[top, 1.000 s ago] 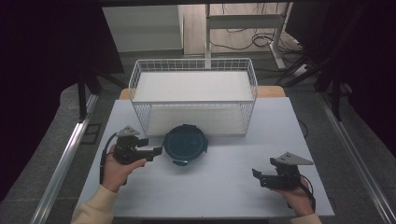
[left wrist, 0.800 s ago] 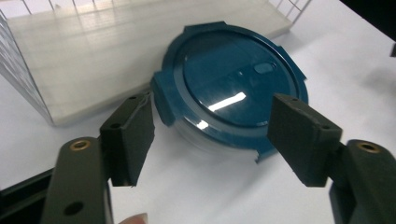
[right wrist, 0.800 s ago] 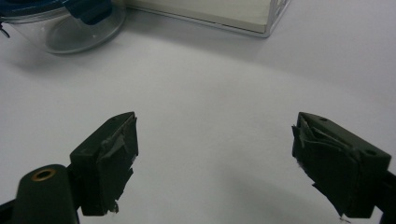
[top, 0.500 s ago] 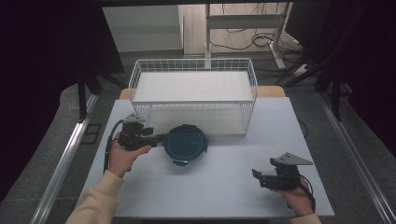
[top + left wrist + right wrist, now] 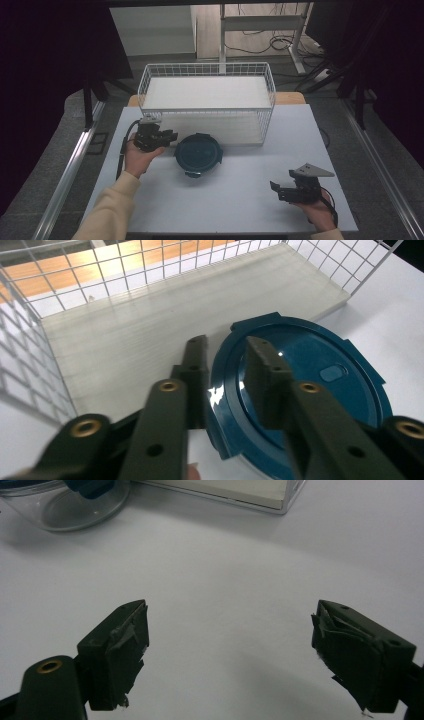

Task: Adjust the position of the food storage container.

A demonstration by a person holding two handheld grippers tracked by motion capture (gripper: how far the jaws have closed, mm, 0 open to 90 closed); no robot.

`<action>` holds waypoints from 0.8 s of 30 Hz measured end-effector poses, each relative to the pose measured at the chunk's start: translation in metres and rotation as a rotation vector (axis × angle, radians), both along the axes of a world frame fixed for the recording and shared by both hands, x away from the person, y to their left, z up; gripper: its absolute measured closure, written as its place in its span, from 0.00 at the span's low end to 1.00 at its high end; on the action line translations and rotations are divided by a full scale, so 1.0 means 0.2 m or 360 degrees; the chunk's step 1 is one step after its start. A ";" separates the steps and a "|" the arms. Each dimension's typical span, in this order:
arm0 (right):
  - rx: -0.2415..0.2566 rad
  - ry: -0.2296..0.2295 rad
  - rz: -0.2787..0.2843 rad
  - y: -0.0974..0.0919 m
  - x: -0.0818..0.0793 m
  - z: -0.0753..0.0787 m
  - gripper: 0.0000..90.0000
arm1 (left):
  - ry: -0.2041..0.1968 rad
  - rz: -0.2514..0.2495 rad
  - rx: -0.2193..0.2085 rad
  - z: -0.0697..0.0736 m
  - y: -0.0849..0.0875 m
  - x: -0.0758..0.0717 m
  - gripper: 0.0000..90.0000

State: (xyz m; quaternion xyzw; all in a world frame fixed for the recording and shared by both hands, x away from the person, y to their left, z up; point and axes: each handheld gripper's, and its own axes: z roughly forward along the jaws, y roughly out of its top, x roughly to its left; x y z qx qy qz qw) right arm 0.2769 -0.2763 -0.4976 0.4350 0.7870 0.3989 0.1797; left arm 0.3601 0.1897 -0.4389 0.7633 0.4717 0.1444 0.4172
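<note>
My work surface is a white table (image 5: 240,200), rectangular, with a strip of wooden edge visible at its far side. At the back of it sits a white wire basket (image 5: 270,82) with a pale board lining its floor. Just in front of the basket, left of centre, rests a round clear container with a dark teal lid (image 5: 198,154). My two hands rest on the table near its left and right front corners.

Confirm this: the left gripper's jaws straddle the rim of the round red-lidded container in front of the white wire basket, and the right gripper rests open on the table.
Wrong on colour. The left gripper view shows the left gripper closing on a dark blue lid, so it is a round blue-lidded container. The rest stands: white wire basket behind, right gripper open.
</note>
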 end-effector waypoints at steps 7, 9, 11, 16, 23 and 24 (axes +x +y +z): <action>-0.0004 0.0002 0.0002 0.00 0.00 0.00 0.17 | 0.0038 -0.0055 -0.0007 -0.03 -0.05 0.09 0.97; -0.0005 0.0002 0.0002 0.00 0.00 0.00 0.17 | 0.0043 -0.0052 -0.0001 -0.04 -0.05 0.10 0.98; -0.0009 0.0000 0.0002 0.00 0.00 -0.01 0.17 | 0.0069 -0.0037 -0.0014 -0.07 -0.06 0.14 0.99; -0.0002 -0.0028 0.0015 0.00 -0.01 0.00 0.17 | 0.0093 -0.0013 0.0016 -0.11 -0.06 0.18 1.00; 0.0015 -0.0049 0.0027 0.01 -0.01 0.01 0.17 | 0.0072 -0.0004 0.0064 -0.14 -0.07 0.19 1.00; 0.0016 -0.0047 0.0028 0.00 -0.01 0.01 0.17 | 0.0077 -0.0011 0.0062 -0.14 -0.08 0.19 1.00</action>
